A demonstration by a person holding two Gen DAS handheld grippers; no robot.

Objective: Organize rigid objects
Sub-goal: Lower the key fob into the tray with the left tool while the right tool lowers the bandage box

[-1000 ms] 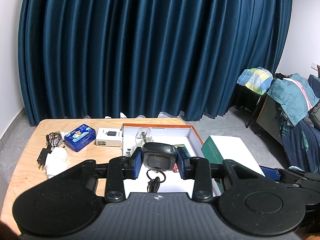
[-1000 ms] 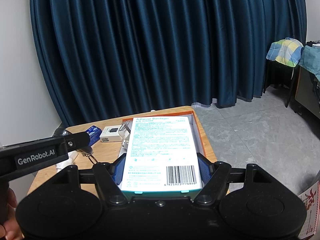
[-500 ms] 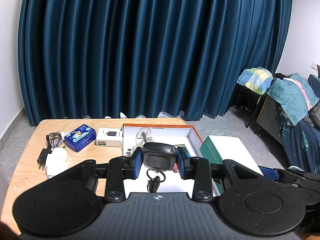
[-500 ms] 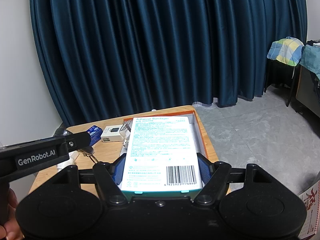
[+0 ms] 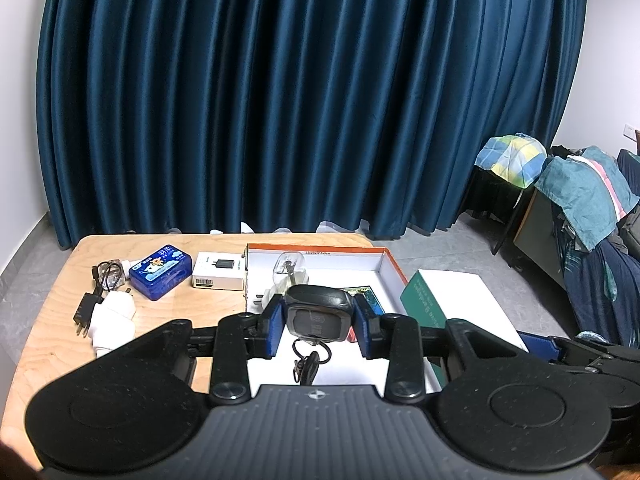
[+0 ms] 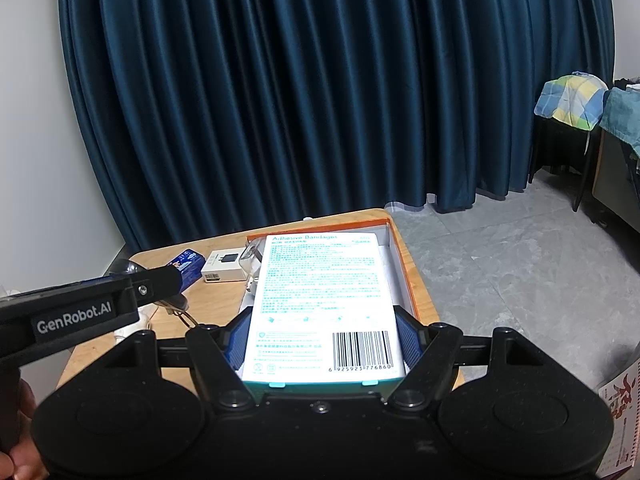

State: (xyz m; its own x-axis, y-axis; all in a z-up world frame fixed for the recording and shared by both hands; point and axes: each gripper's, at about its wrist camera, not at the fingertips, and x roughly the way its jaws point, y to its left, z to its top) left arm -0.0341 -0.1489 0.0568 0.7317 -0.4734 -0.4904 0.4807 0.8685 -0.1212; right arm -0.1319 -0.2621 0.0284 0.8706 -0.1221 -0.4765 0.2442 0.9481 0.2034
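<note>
Fob (image 5: 318, 314) sits pinched in the left gripper (image 5: 318, 320), poised over the tray (image 5: 394, 268), its ring dangling. Right gripper (image 6: 322, 344) clamps the bandage box (image 6: 320, 300), long axis pointing ahead into the same tray, directly below.

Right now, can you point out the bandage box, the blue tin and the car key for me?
bandage box (image 6: 320, 300): right wrist view, middle of its printed back.
blue tin (image 5: 160, 271): left wrist view, centre of its lid.
car key (image 5: 316, 316): left wrist view, on its dark body.
</note>
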